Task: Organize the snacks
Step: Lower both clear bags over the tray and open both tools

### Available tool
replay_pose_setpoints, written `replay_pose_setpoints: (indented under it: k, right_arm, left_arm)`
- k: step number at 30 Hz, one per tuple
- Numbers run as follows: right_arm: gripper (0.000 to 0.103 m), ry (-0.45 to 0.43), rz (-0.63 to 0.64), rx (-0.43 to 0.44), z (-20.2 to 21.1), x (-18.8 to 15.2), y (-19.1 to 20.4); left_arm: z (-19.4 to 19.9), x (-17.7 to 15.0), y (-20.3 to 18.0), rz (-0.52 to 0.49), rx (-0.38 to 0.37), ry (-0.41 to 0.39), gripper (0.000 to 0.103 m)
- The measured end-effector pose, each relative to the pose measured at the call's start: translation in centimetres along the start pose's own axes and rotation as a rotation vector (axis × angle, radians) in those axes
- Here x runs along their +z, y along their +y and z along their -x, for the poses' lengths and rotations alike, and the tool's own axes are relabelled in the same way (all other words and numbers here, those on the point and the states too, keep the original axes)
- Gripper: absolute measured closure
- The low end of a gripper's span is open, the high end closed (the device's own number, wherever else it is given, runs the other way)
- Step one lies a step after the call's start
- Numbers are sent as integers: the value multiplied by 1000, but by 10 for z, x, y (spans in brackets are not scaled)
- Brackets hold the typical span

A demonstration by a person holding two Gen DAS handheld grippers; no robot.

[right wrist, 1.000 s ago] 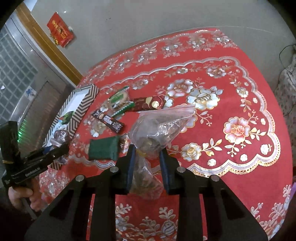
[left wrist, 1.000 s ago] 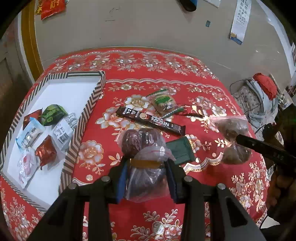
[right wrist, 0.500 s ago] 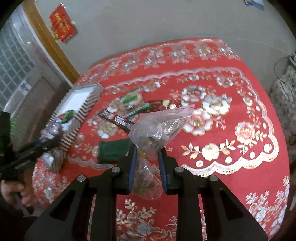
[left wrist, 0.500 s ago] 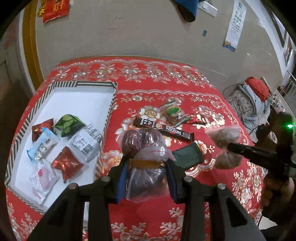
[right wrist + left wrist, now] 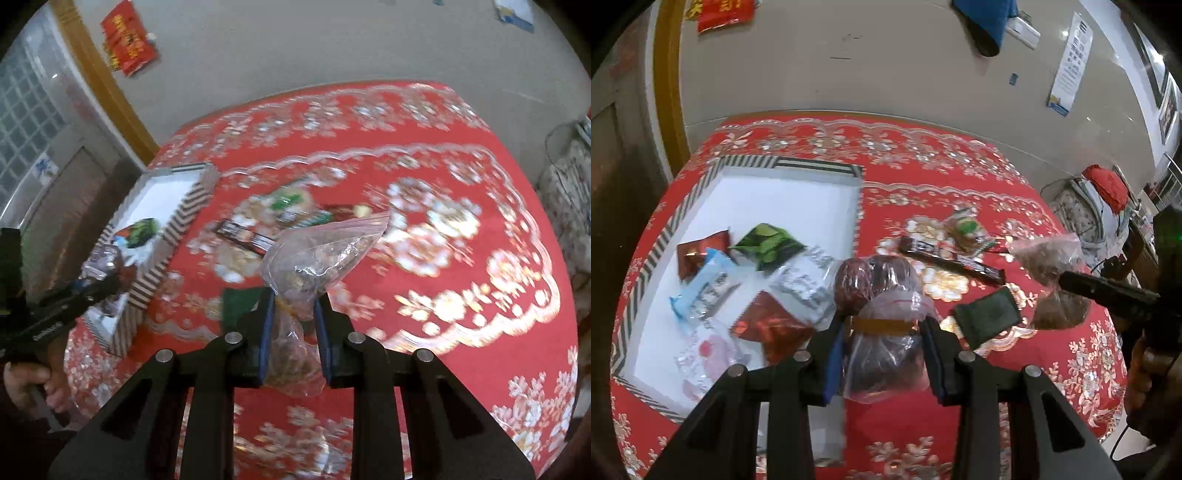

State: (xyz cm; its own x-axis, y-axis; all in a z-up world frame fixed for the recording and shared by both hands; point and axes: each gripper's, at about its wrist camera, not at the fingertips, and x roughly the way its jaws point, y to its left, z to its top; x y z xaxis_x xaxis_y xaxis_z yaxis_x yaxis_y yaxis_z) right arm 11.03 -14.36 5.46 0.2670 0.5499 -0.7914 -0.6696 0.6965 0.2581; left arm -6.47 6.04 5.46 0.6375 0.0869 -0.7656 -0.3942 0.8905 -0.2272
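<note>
6 packets lie in the striped tray (image 5: 857, 206); each tool grips a bag.

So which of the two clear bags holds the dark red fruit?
The bag in the left tongs: its clear bag shows round dark red fruit. The right tongs' bag holds brownish pieces instead.

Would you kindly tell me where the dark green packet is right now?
In the left wrist view, the dark green packet lies on the red tablecloth, right of the box, below the Nescafe stick.
</note>
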Motion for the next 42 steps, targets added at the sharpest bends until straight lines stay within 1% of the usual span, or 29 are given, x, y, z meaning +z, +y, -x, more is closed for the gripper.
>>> replay_pose_setpoints:
  k: [6, 12, 16, 21, 24, 28, 34, 36, 37, 39, 41, 42]
  right_arm:
    - [83, 11, 87, 55, -24, 24, 51]
    - [83, 20, 175, 96, -55, 51, 106]
    - [83, 23, 224, 120, -81, 75, 142]
    - [83, 52, 261, 133, -113, 94, 174]
    - [83, 63, 289, 125, -129, 102, 191]
    - [83, 89, 315, 106, -148, 110, 205]
    - [83, 105, 324, 93, -161, 116, 212]
    - [83, 120, 323, 130, -164, 116, 214]
    - [82, 154, 331, 146, -169, 114, 217]
    - [82, 188, 345, 121, -174, 110, 221]
    - [82, 195, 337, 124, -175, 107, 220]
    - [82, 191, 327, 120, -173, 106, 219]
  left_arm:
    - [10, 6, 37, 28, 34, -25, 63]
    - [10, 13, 76, 59, 75, -33, 63]
    - [5, 17, 91, 52, 84, -32, 63]
    - [-2, 24, 101, 36, 107, -31, 63]
    - [-5, 28, 105, 23, 126, -36, 63]
    - [-9, 34, 111, 25, 123, -37, 63]
    - [-13, 35, 113, 21, 114, -32, 63]
    - [-15, 35, 113, 22, 113, -25, 60]
    - [-16, 35, 113, 27, 119, -18, 59]
    - [-18, 35, 116, 35, 135, -11, 45]
    - [-15, 35, 118, 44, 153, -28, 37]
    - [-13, 36, 118, 48, 159, -35, 34]
